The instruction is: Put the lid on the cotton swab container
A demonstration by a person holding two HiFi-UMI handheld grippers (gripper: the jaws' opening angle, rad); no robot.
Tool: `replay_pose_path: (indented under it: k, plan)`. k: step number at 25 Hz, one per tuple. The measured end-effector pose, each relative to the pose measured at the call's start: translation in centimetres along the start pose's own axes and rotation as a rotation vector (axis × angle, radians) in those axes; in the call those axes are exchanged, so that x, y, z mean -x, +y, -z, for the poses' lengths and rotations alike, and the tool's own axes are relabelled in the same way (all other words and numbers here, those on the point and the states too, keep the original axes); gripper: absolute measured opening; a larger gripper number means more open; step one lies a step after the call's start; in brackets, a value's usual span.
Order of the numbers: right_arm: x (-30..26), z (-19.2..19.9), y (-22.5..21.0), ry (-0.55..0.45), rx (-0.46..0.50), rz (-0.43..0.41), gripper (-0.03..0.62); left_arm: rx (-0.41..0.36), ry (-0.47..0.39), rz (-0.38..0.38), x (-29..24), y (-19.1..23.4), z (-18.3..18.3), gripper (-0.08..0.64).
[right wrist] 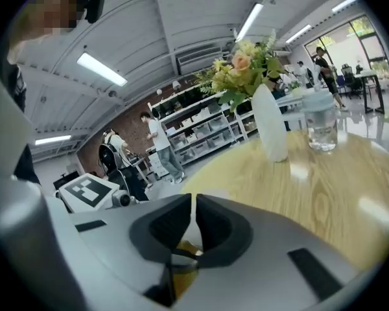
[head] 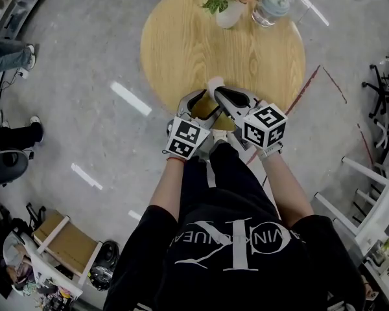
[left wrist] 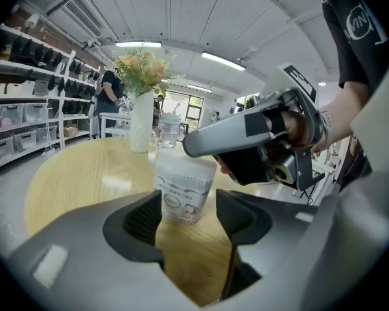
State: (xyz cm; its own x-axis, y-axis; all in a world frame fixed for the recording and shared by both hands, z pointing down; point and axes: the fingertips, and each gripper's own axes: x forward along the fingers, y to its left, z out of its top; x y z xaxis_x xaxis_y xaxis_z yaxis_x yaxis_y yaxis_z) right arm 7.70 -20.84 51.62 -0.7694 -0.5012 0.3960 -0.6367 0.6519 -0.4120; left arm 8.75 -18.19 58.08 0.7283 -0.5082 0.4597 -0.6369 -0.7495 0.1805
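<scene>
The cotton swab container [left wrist: 183,186], clear with a printed label, stands near the front edge of the round wooden table [head: 181,44]. My left gripper [left wrist: 189,216] is open around it, with a gap on the right side. My right gripper [left wrist: 191,146] reaches over the container's top from the right and hides it. In the right gripper view its jaws [right wrist: 193,222] are nearly together, with a thin white edge, apparently the lid, in the slit. In the head view both grippers [head: 200,105] [head: 222,92] meet at the container's white top [head: 214,83].
A white vase with flowers [head: 230,11] and a glass jar [head: 272,8] stand at the table's far edge. People's feet [head: 13,54] are on the floor at left, white chairs [head: 376,212] at right. Storage shelves [left wrist: 26,115] and standing people are in the background.
</scene>
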Motion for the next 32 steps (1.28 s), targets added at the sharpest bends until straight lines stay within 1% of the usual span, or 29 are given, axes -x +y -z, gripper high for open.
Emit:
replay_pose_path:
  k: [2, 4, 8, 10, 15, 21, 32]
  plan:
    - [-0.3, 0.1, 0.1, 0.035, 0.054, 0.012, 0.031, -0.011, 0.007, -0.009, -0.1, 0.1, 0.1, 0.249]
    - [-0.5, 0.1, 0.2, 0.060, 0.089, 0.017, 0.028, -0.022, 0.014, -0.016, -0.2, 0.3, 0.2, 0.249]
    - [-0.8, 0.2, 0.0, 0.074, 0.091, 0.020, 0.021, -0.008, 0.027, -0.019, -0.5, 0.7, 0.7, 0.249]
    - [-0.7, 0.2, 0.1, 0.084, 0.108, 0.022, 0.018, 0.002, 0.039, -0.029, -0.5, 0.7, 1.0, 0.249]
    - [-0.9, 0.3, 0.2, 0.119, 0.198, 0.034, 0.017, -0.066, 0.087, -0.038, -0.9, 0.7, 0.6, 0.247]
    - [-1.0, 0.4, 0.3, 0.144, 0.242, 0.024, 0.015, -0.059, 0.081, -0.027, -0.9, 0.7, 0.7, 0.247]
    - [-1.2, 0.7, 0.3, 0.181, 0.209, 0.015, 0.014, -0.053, 0.079, -0.027, -1.0, 0.7, 0.8, 0.247]
